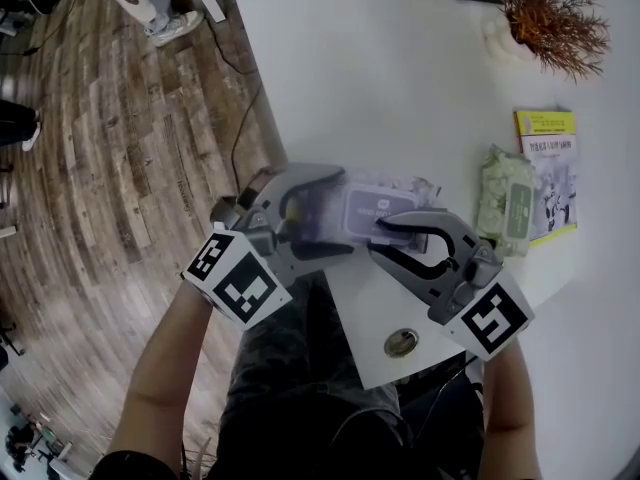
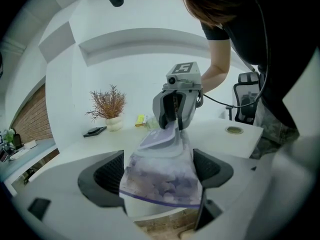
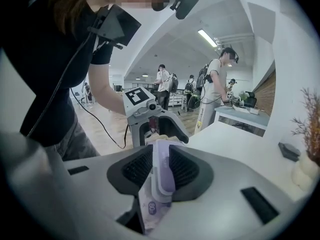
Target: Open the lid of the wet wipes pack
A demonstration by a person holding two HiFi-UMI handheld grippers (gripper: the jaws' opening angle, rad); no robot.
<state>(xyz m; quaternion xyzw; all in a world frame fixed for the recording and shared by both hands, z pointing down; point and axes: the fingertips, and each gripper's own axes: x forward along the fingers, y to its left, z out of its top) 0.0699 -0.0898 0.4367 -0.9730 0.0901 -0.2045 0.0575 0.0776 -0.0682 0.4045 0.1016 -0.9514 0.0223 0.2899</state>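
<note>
I hold a purple wet wipes pack (image 1: pixel 372 206) in the air over the white table's near edge, between both grippers. My left gripper (image 1: pixel 335 211) is shut on the pack's soft body (image 2: pixel 160 179), with a pad against each side. My right gripper (image 1: pixel 385 236) comes in from the opposite end and is shut on the pale purple plastic lid (image 3: pixel 163 176). In the left gripper view the lid (image 2: pixel 161 138) runs up into the right gripper (image 2: pixel 176 115). The right gripper view shows the left gripper (image 3: pixel 152 121) behind the pack.
A green wipes pack (image 1: pixel 508 203) and a yellow booklet (image 1: pixel 552 173) lie on the white table (image 1: pixel 380 78) to the right. A white vase with dried branches (image 1: pixel 545 13) stands at the back. A round cable grommet (image 1: pixel 401 343) sits near the front edge. Several people stand far off.
</note>
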